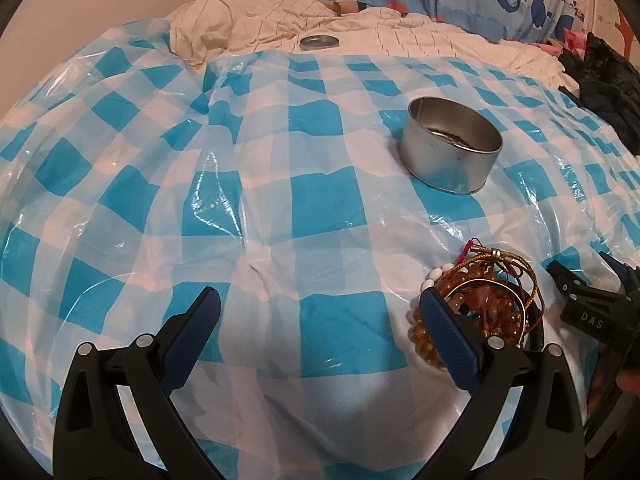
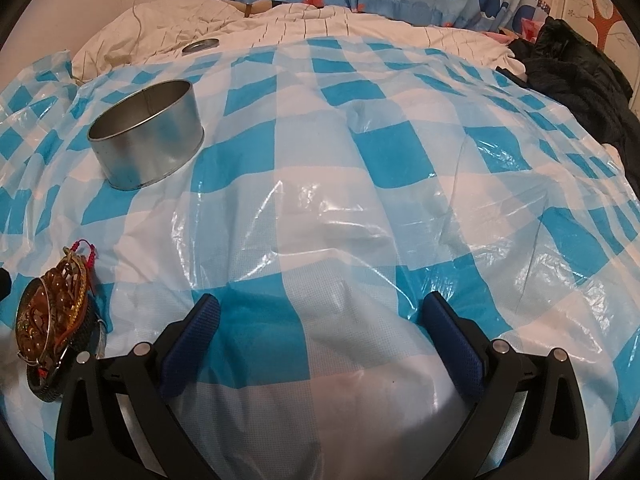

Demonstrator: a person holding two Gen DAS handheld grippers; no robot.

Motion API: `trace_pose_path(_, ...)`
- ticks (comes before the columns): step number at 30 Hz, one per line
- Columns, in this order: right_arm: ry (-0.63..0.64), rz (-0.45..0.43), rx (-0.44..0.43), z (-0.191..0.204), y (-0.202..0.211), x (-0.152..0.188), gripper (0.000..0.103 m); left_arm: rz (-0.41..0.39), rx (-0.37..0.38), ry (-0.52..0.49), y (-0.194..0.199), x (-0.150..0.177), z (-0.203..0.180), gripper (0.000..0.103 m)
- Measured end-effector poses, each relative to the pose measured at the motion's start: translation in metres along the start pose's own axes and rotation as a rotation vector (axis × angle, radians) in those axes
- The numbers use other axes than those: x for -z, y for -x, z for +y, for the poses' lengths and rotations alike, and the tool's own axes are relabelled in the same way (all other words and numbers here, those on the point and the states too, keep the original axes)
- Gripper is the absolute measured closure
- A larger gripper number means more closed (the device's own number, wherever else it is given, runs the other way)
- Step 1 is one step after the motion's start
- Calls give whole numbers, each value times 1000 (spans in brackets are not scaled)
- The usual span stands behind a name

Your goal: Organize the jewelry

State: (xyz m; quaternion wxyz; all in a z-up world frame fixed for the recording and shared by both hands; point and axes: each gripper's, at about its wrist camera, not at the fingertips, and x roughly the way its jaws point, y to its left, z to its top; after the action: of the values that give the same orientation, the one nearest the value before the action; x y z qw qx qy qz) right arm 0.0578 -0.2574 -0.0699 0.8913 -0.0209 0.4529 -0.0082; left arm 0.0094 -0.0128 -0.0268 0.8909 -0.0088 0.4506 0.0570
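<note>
A tangled heap of amber-bead bracelets, gold wire bangles, white beads and a red cord (image 1: pixel 482 300) is lying on the blue-and-white checked plastic sheet (image 1: pixel 280 208), at about four o'clock in the left wrist view and at about eight o'clock in the right wrist view (image 2: pixel 54 312). It is sitting on something dark and round, though the edge of the lens is blurring what that is. The right finger of the left gripper (image 1: pixel 320 332) is lying just beside the heap, possibly touching its near beads; both fingers are spreading wide with nothing between them. The right gripper (image 2: pixel 320 336) is hovering over bare sheet, its fingers likewise released and empty. A round open silver metal tin (image 1: pixel 450 152) is standing upright at one o'clock from the heap, well apart from it. A flat round metal lid (image 1: pixel 319 42) is resting at twelve o'clock on the rumpled cream quilt (image 1: pixel 260 20). A dark fuzzy garment (image 2: pixel 580 92) is lying at two o'clock.
</note>
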Motion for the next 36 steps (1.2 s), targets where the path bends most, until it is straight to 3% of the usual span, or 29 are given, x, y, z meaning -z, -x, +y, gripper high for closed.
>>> trace_pose_path(6,-7,6,-39,3,10,-5,6,-25,55,5,11,4,6,7)
trace_pose_path(11,20,-109,-124,10,41,-12,6,-25,79,-46,13,10,-3,7)
trace_pose_path(14,48,-137,-118,16,49,-13,6,-31,124,-78,14,15,-11,7)
trace_pose_path(21,-15,-79,-169,9,42,-15,6,-63,217,-208,19,26,-50,7)
trace_pose_path(26,-53,-42,-209,6,36,-12,6,-81,165,-252,14,31,-66,7)
trace_pose_path(33,-53,-32,-210,9,33,-11,6,-115,201,-231,18,27,-66,7)
trace_pose_path(36,-55,-28,-212,9,33,-10,6,-107,173,-259,14,28,-73,7)
